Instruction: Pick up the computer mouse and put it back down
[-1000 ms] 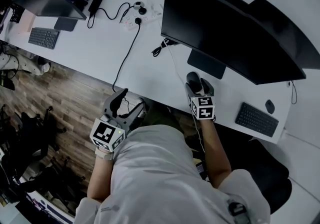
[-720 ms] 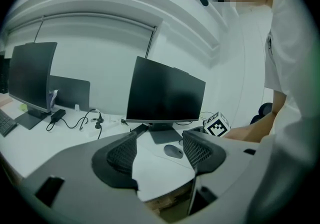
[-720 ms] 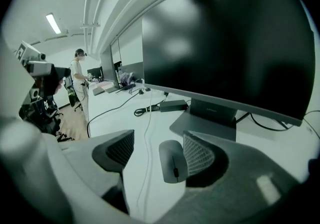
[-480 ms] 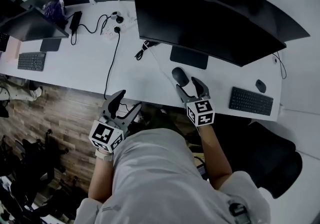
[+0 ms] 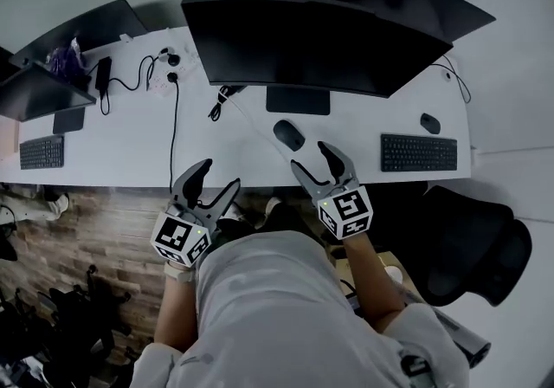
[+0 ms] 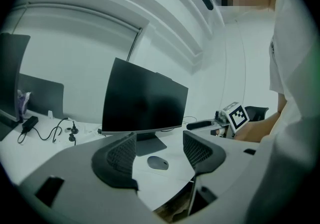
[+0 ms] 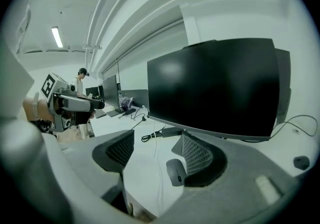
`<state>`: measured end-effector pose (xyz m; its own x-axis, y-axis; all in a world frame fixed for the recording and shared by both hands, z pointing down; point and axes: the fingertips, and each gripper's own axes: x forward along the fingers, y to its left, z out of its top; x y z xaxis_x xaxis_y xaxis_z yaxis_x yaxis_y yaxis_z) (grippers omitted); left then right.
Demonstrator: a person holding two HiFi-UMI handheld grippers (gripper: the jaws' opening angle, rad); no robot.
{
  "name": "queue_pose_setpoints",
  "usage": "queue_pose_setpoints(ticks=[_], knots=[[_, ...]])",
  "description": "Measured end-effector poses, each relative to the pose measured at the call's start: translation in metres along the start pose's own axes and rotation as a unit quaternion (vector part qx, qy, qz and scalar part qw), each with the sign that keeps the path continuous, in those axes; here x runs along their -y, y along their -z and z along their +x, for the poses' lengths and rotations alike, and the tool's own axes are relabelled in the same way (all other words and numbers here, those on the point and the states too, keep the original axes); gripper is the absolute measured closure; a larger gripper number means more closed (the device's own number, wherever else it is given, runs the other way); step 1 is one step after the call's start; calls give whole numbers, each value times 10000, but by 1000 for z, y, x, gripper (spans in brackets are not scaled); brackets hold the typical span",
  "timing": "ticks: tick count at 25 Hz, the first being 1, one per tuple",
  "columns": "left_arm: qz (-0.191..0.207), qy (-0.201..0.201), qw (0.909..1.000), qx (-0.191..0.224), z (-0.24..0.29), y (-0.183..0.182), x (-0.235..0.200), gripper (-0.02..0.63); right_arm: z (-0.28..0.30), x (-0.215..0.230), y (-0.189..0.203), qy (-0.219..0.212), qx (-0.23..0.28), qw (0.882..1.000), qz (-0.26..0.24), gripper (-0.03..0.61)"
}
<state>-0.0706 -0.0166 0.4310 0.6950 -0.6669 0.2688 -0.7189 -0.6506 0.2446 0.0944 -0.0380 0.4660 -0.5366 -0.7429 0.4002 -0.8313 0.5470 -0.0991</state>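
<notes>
A dark computer mouse (image 5: 289,135) lies on the white desk (image 5: 216,144), in front of the big monitor's stand. My right gripper (image 5: 313,159) is open just short of the mouse, near the desk's front edge, and holds nothing. In the right gripper view the mouse (image 7: 175,172) shows beside the right jaw, partly hidden by it. My left gripper (image 5: 216,177) is open and empty off the desk's front edge, over the wooden floor. From the left gripper view the mouse (image 6: 158,163) appears between the jaws, farther off on the desk.
A wide black monitor (image 5: 303,40) stands behind the mouse. A black keyboard (image 5: 418,152) and a second mouse (image 5: 430,123) lie to the right. Cables and a power strip (image 5: 164,61) sit at the left, with another keyboard (image 5: 41,151). A black chair (image 5: 485,239) is at the right.
The right gripper had its jaws around the mouse a second ago; it has drawn back toward the desk's front edge, and the mouse lies free. The head view has swung.
</notes>
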Motion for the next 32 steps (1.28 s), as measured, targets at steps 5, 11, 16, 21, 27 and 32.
queue_pose_setpoints(ticks=[5, 11, 16, 21, 27, 32], knots=[[139, 377, 9992, -7, 13, -12, 11, 333, -24, -9, -11, 126, 253, 9996, -50, 281], [252, 824, 9963, 19, 26, -25, 23, 333, -47, -15, -18, 356, 444, 9984, -20, 281], [343, 1122, 9931, 35, 36, -28, 28, 333, -61, -19, -19, 527, 569, 9970, -29, 281], [428, 1407, 9891, 25, 43, -31, 36, 333, -68, -22, -18, 693, 617, 9957, -22, 281], [516, 1630, 9853, -19, 46, -38, 42, 333, -74, -24, -17, 830, 648, 9944, 9, 281], [533, 1692, 9841, -39, 47, -37, 44, 333, -78, -23, -11, 935, 657, 9934, 90, 281]])
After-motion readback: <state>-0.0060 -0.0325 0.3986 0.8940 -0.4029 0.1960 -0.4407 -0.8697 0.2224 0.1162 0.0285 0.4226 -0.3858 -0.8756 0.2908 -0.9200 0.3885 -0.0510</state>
